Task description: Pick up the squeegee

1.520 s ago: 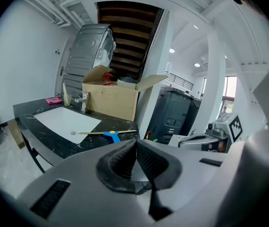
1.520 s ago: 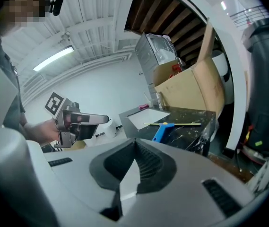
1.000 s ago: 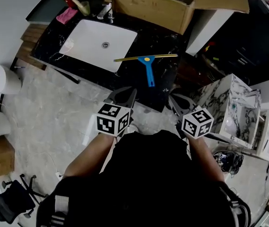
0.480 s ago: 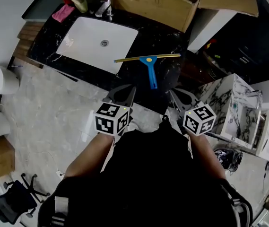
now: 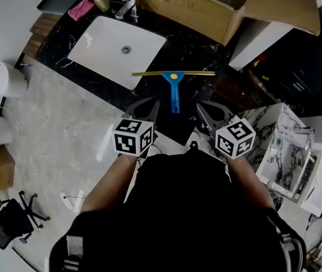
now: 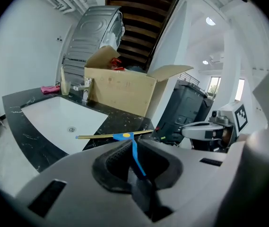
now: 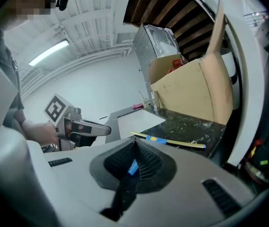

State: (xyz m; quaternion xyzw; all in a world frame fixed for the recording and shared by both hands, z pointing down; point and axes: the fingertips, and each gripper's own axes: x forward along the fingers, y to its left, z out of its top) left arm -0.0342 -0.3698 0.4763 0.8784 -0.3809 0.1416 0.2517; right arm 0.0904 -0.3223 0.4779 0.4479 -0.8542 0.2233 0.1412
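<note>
The squeegee lies flat on the black marble counter, its yellow blade crosswise and its blue handle pointing toward me. It also shows in the left gripper view as the squeegee, and in the right gripper view as the squeegee. My left gripper is just left of the handle's end, jaws shut and empty, seen close up as the left gripper. My right gripper is just right of the handle's end, its jaws together with nothing in them, seen close up as the right gripper. Neither touches the squeegee.
A white sink with a faucet is set in the counter's left part. A large open cardboard box stands behind the squeegee. A pink cloth lies at the far left corner. A marble-patterned unit stands to the right.
Both grippers have moved forward toward the counter's front edge. Their tips now flank the end of the blue handle. The squeegee has not moved.
</note>
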